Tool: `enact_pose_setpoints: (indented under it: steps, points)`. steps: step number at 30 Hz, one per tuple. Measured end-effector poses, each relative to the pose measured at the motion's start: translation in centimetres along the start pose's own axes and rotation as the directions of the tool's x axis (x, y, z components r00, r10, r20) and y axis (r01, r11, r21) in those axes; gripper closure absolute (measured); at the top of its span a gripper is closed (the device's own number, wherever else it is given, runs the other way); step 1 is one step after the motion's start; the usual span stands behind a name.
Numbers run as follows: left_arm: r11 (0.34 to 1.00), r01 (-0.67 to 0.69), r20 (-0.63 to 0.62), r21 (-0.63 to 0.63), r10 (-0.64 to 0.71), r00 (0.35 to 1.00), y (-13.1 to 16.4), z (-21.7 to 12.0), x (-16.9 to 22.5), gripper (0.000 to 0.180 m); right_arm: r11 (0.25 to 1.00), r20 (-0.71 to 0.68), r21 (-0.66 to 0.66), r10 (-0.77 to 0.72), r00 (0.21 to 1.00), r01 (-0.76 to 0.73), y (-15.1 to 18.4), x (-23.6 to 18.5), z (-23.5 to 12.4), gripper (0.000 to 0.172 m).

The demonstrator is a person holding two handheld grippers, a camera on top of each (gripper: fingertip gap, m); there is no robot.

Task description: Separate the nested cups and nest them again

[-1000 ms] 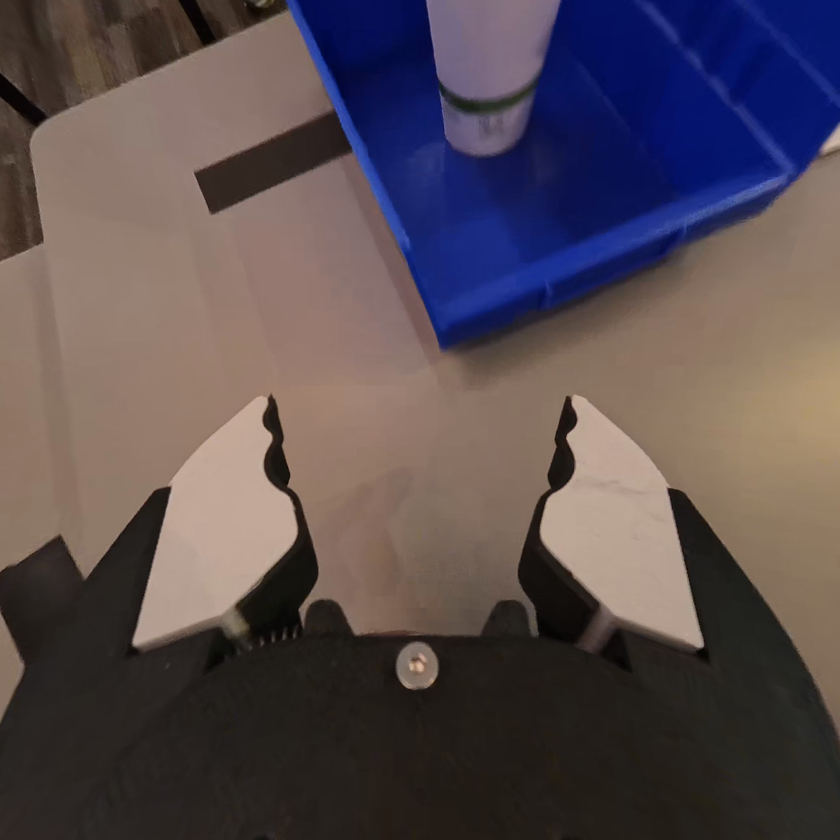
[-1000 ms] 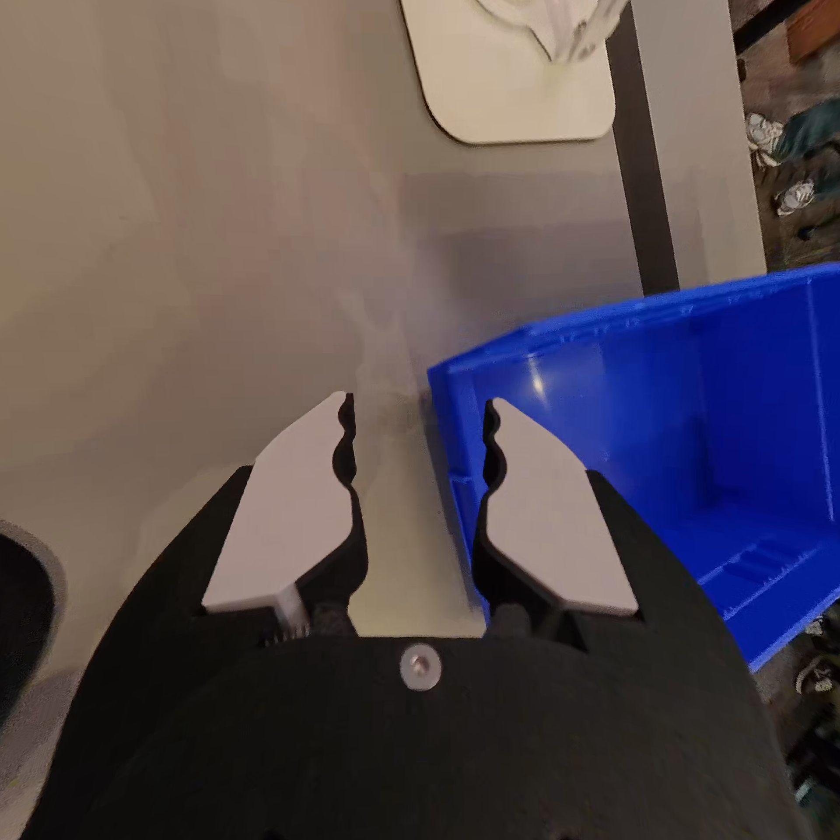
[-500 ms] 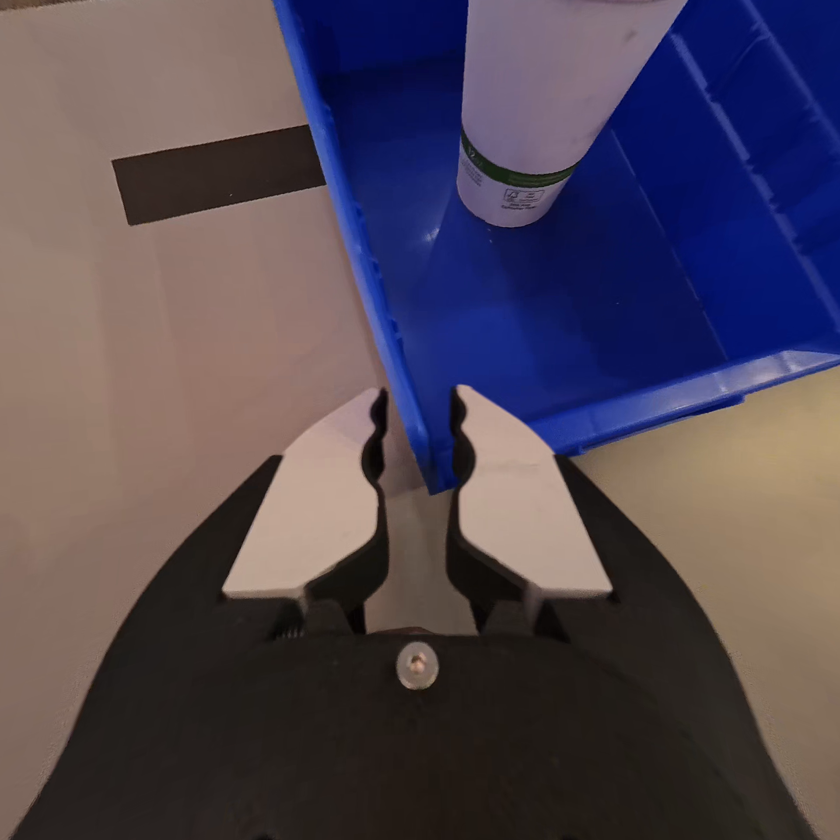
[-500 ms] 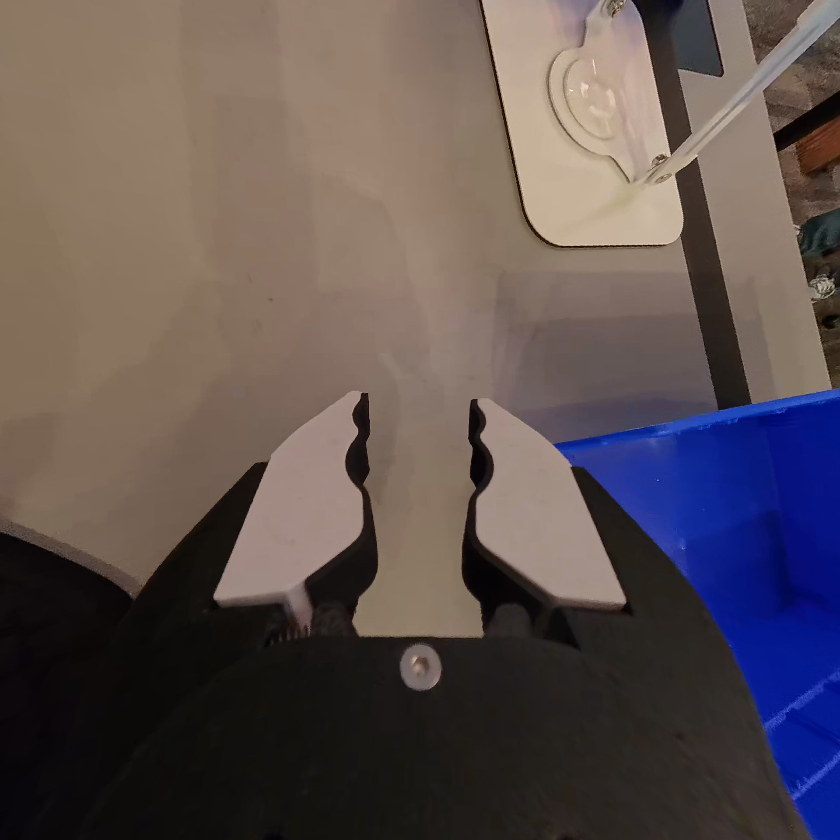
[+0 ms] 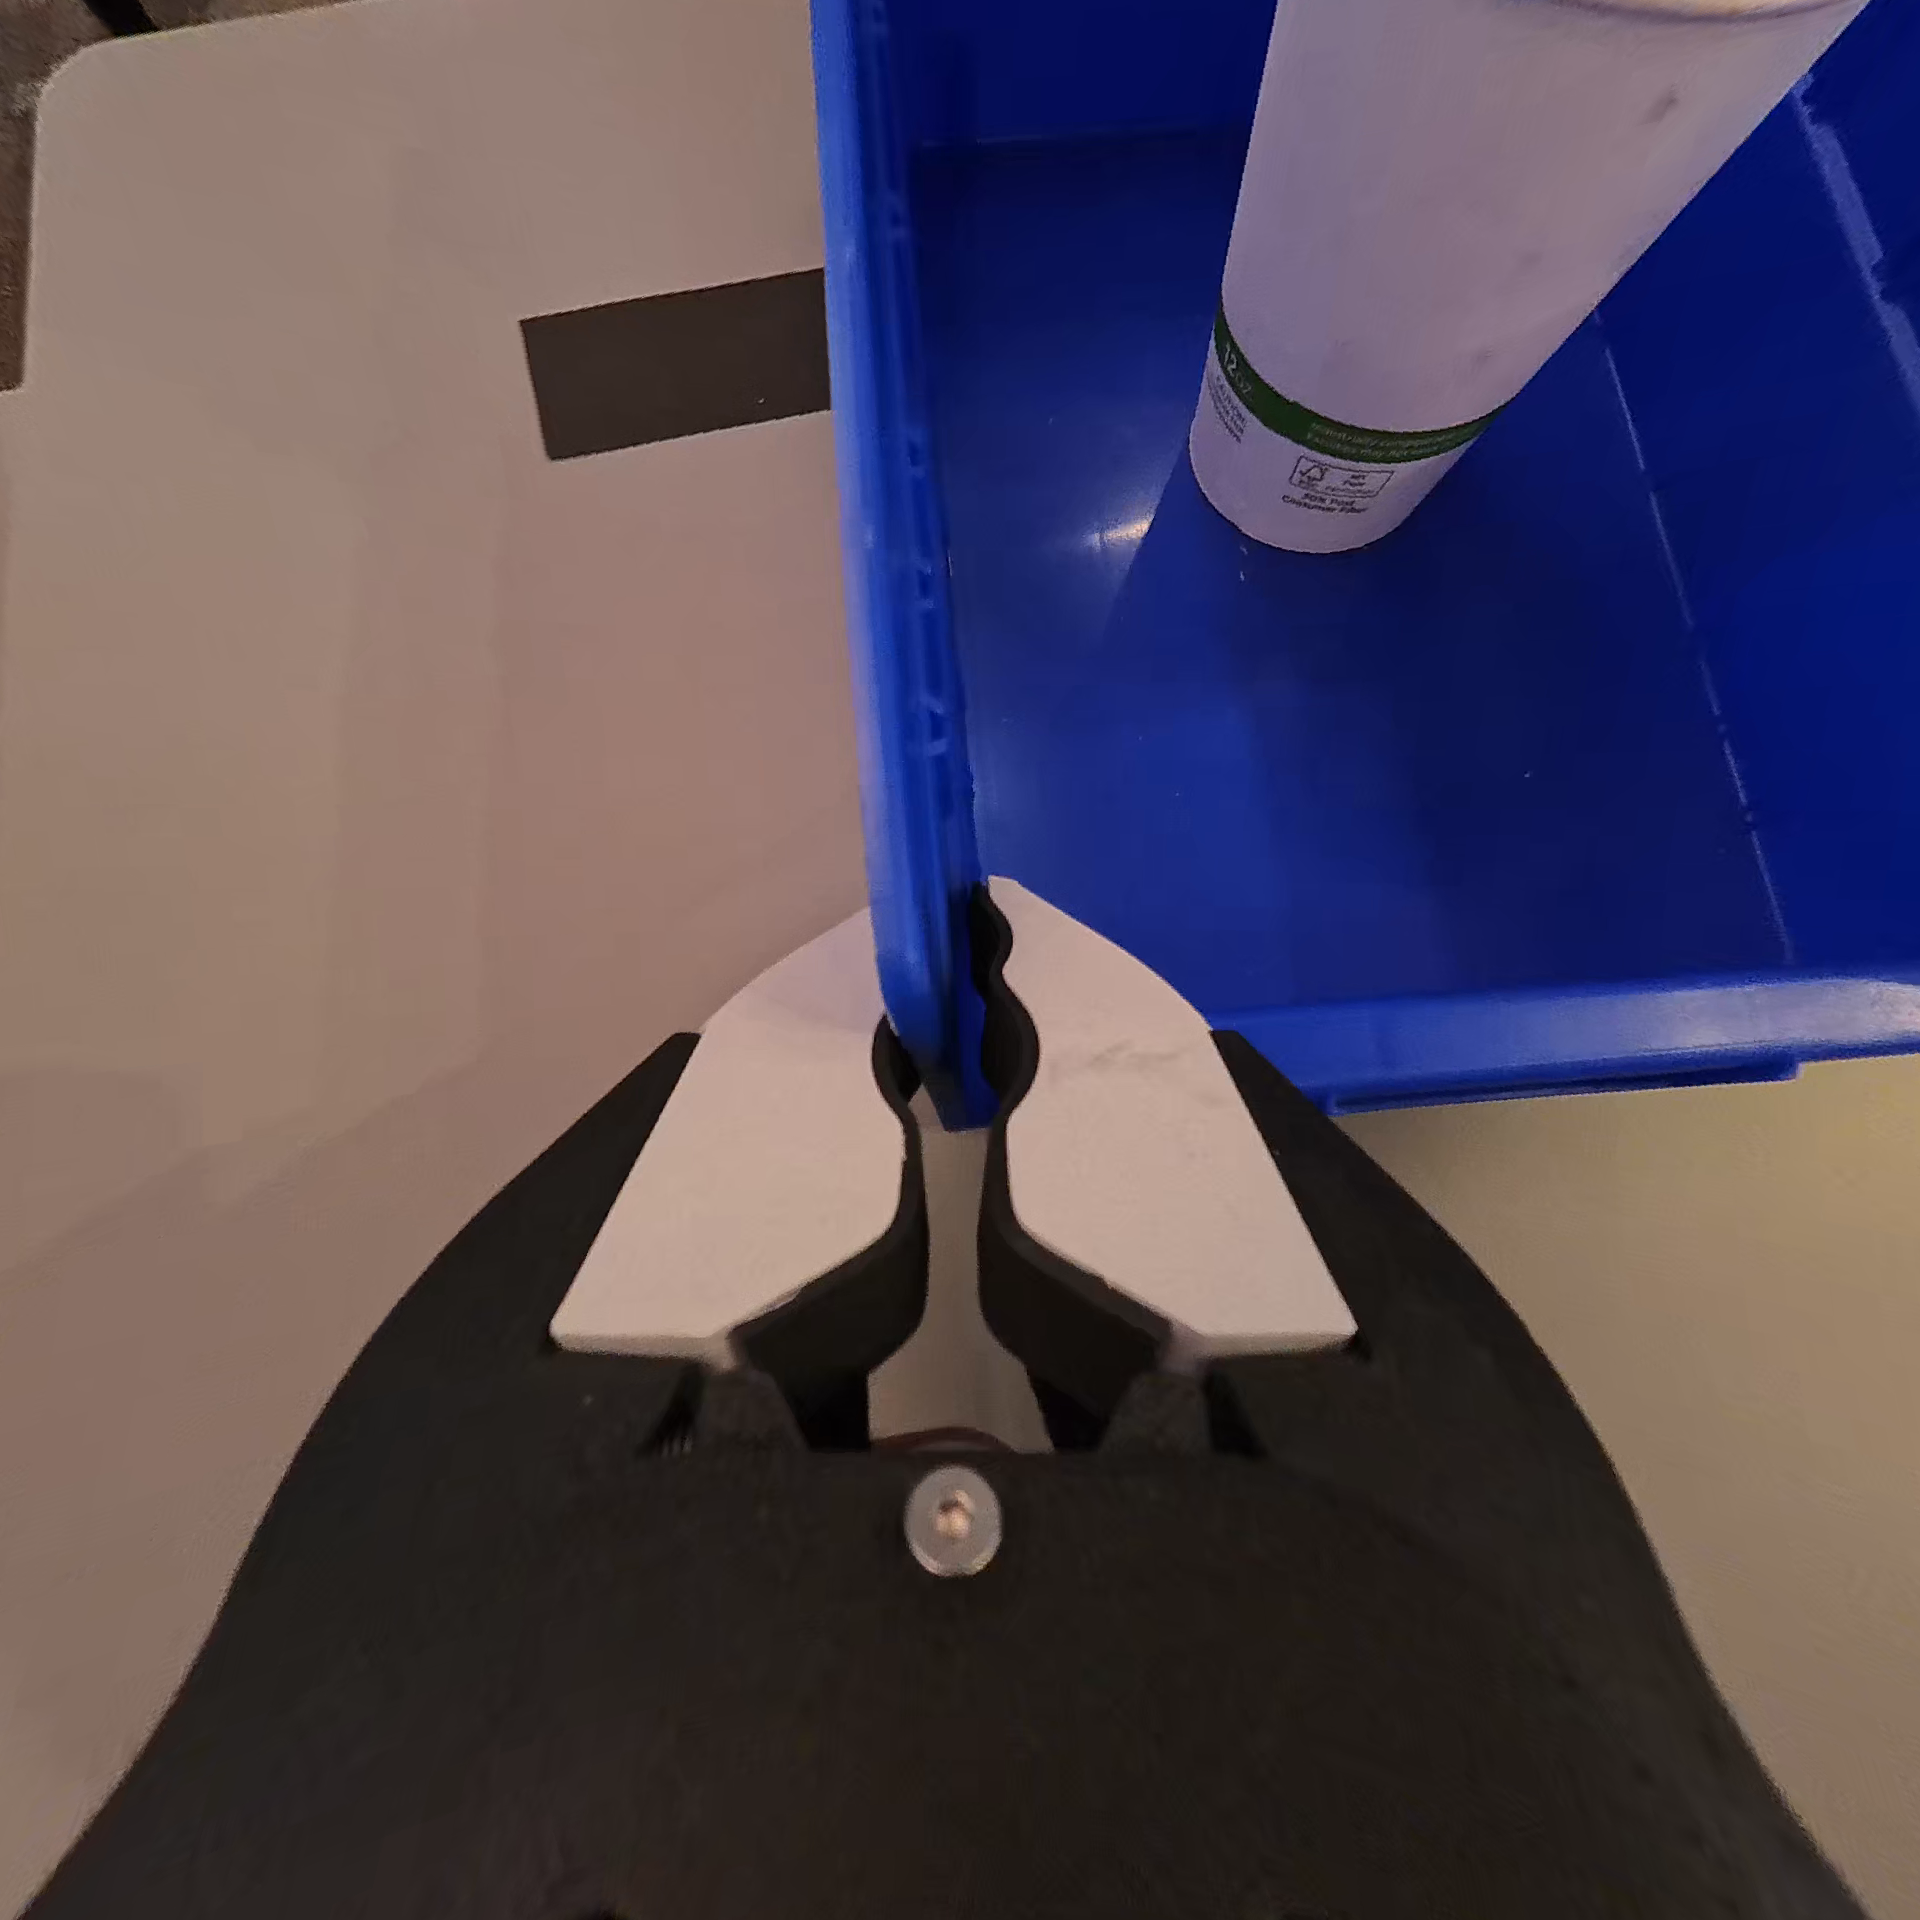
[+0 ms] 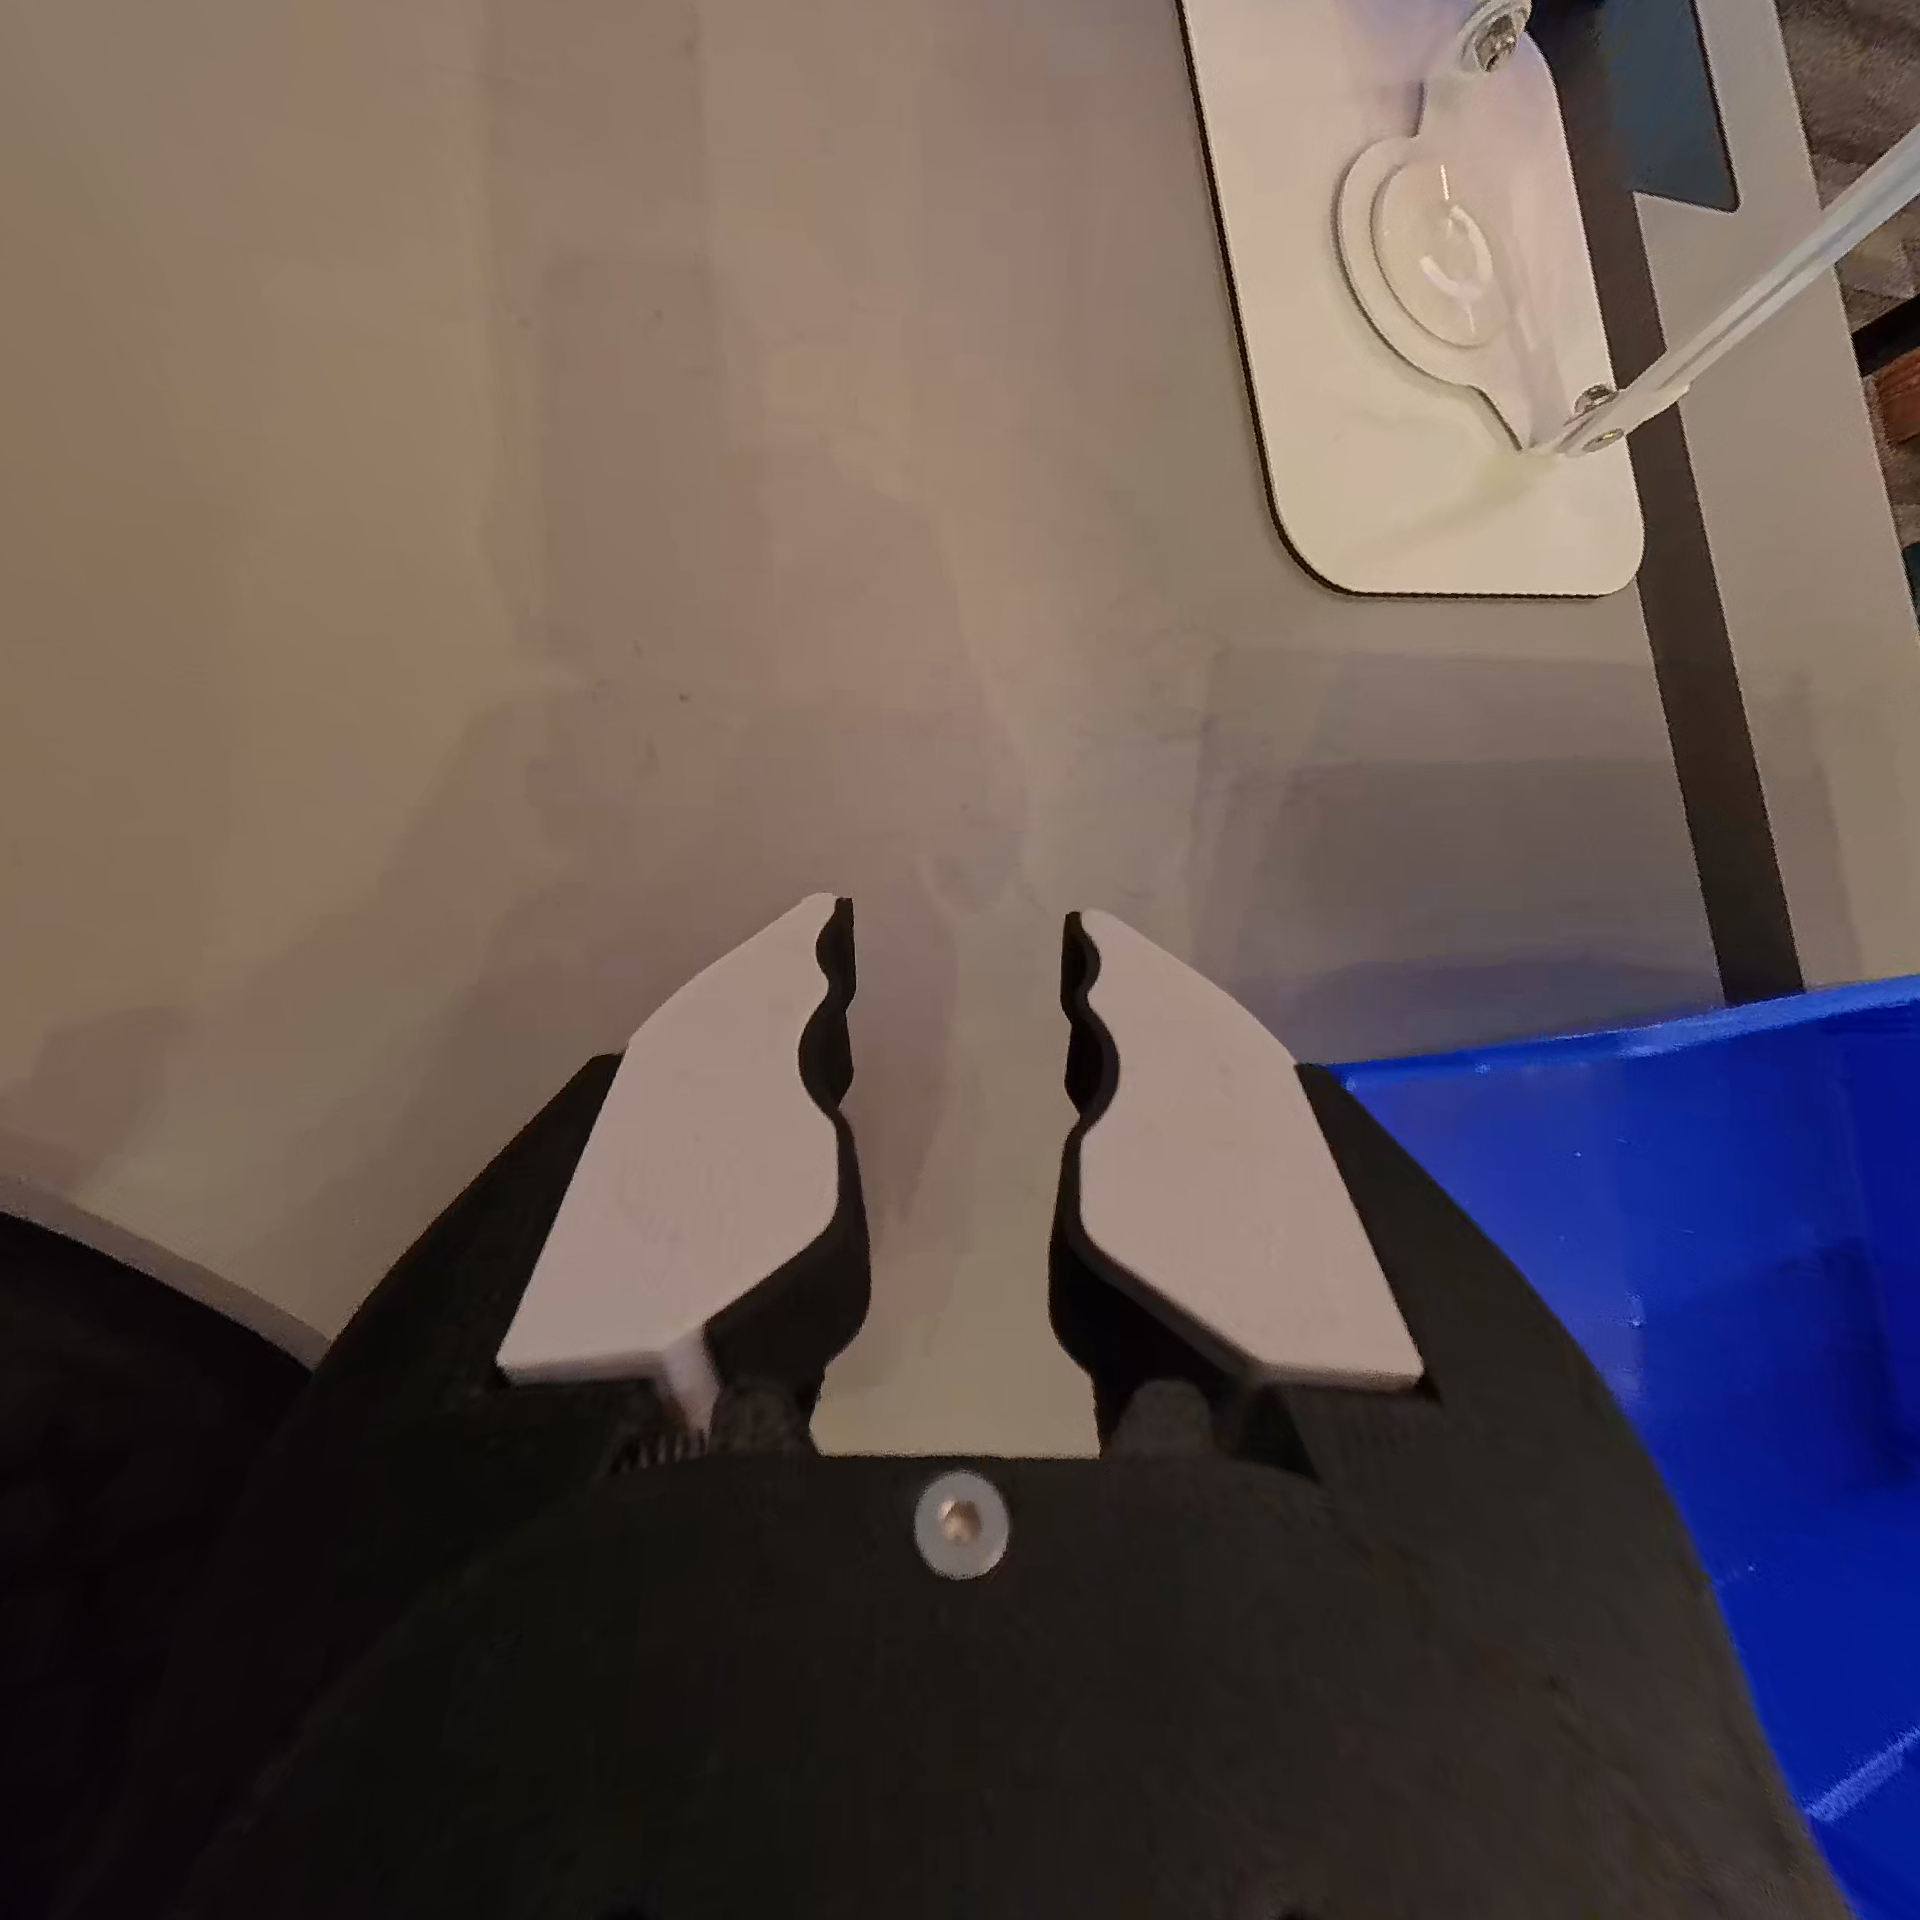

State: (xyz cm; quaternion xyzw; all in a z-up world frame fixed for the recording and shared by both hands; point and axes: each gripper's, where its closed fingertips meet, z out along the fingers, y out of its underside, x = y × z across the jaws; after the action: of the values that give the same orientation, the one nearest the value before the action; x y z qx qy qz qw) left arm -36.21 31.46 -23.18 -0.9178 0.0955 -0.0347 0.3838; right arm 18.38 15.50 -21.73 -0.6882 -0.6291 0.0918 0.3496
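Left gripper point(image 5: 940, 997): matte black, grainy body with one silver screw; two pale, smooth fingers edged with wavy black pads. They are pinched on the near corner of the bin's side wall, one finger outside, one point(image 5: 1101, 1049) inside, pads pressed against the plastic.
Right gripper point(image 6: 958, 925): same build; its fingers point(image 6: 727, 1122) stand spread with bare table between them, gripping nothing, just left of the bin's corner.
Bin point(image 5: 904, 644): glossy, bright blue hard plastic, rectangular, with a thick rounded rim, moulded ribs along the rim and low ridges on the far inner wall. Its floor shines with soft reflections. In the right wrist view only one corner point(image 6: 1621, 1195) shows, at the right.
Cups point(image 5: 1382, 270): inside the bin, standing on its floor toward the back, well apart from the pinched corner. White matte paper, a tall tapered cylinder narrowing to the base, with a thin green band and small print near the bottom, and a few faint smudges. The top runs out of view, so the number nested cannot be told.
Table point(image 5: 364, 727): smooth, dull beige-grey, with rounded corners beyond the bin.
Tape point(image 5: 675, 364): flat dark rectangle on the table, left of the bin, its end meeting the wall.
Pad point(image 6: 1423, 312): beyond the bin in the right wrist view; flat white rounded rectangle with a dark edge, carrying a clear plastic mount with a round dome, screws and a thin clear rod.
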Motion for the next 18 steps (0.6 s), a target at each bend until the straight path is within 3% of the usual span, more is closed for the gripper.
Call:
enact_pose_setpoints:
  steps: [18]
  points:
    - [0.994,0.112,0.072,0.003,-0.112,0.991,3.0,-2.7,-5.3,0.176,1.000,0.017,0.022,0.007,1.000,-0.007,0.0,-0.4,0.3,0.134]
